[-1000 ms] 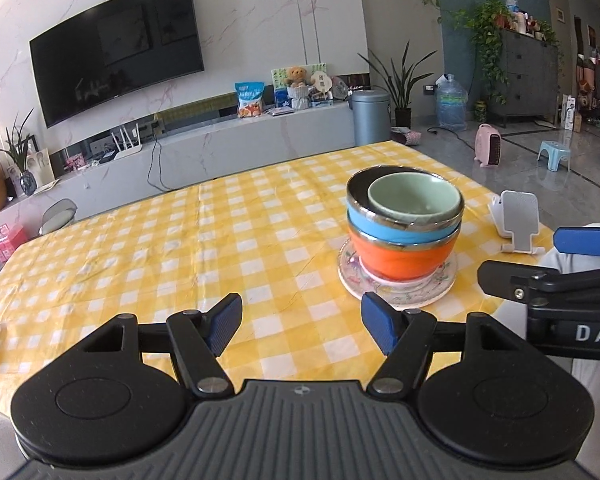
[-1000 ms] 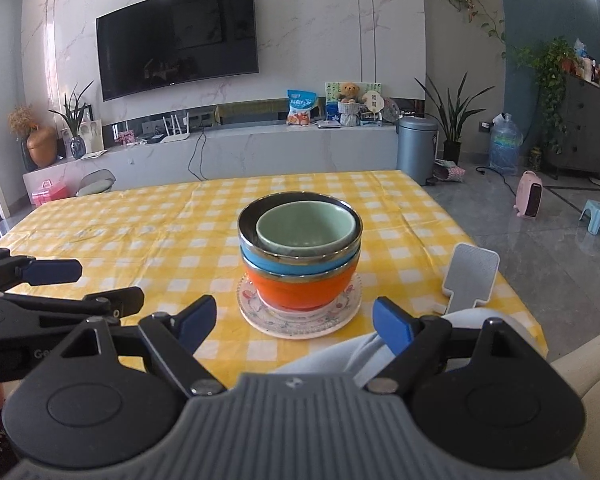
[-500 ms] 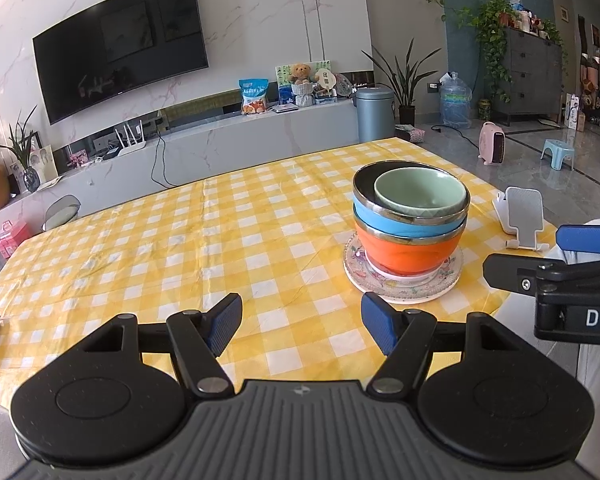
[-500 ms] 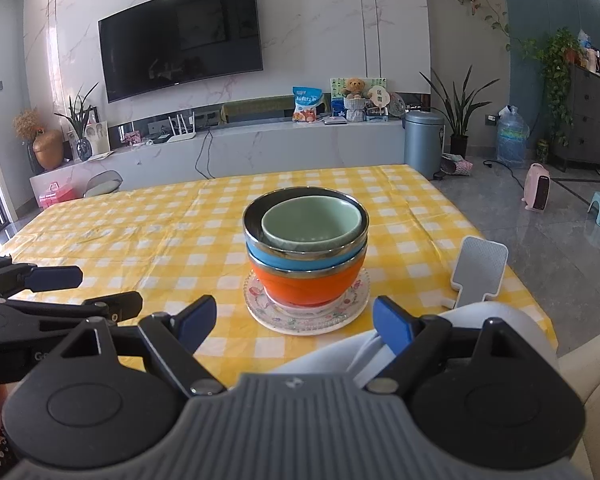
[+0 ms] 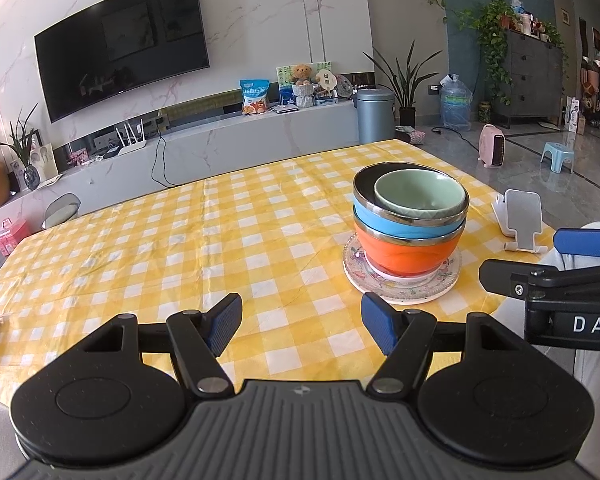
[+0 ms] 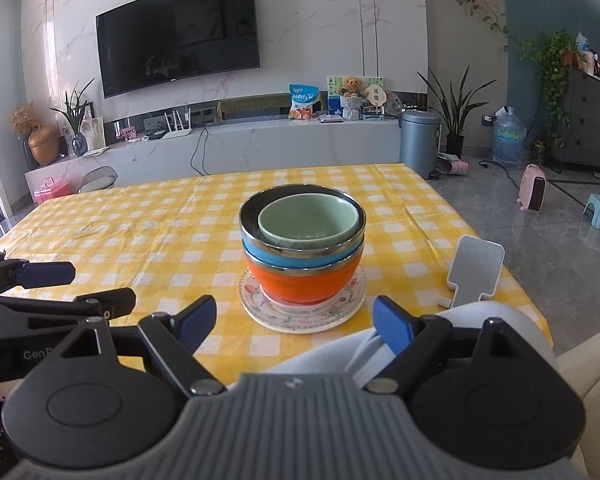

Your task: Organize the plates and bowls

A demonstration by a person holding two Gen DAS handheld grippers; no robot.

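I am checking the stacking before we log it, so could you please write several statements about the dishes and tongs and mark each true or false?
1. The green bowl sits nested inside the blue bowl. True.
2. The orange bowl is at the top of the stack. False: it is the lowest bowl, resting on the patterned plate.
3. The right tongs are open and hold nothing. True.
4. The left tongs grip the plate. False: they are open, apart from it.
5. The white phone stand lies on the plate. False: it stands beside it on the tablecloth.

A green bowl (image 6: pixel 309 217) is nesting upright in a blue bowl (image 6: pixel 300 258), stacked in an orange bowl (image 6: pixel 302 282), all sitting on a floral plate (image 6: pixel 256 304) mid-frame, right of centre in the left view.
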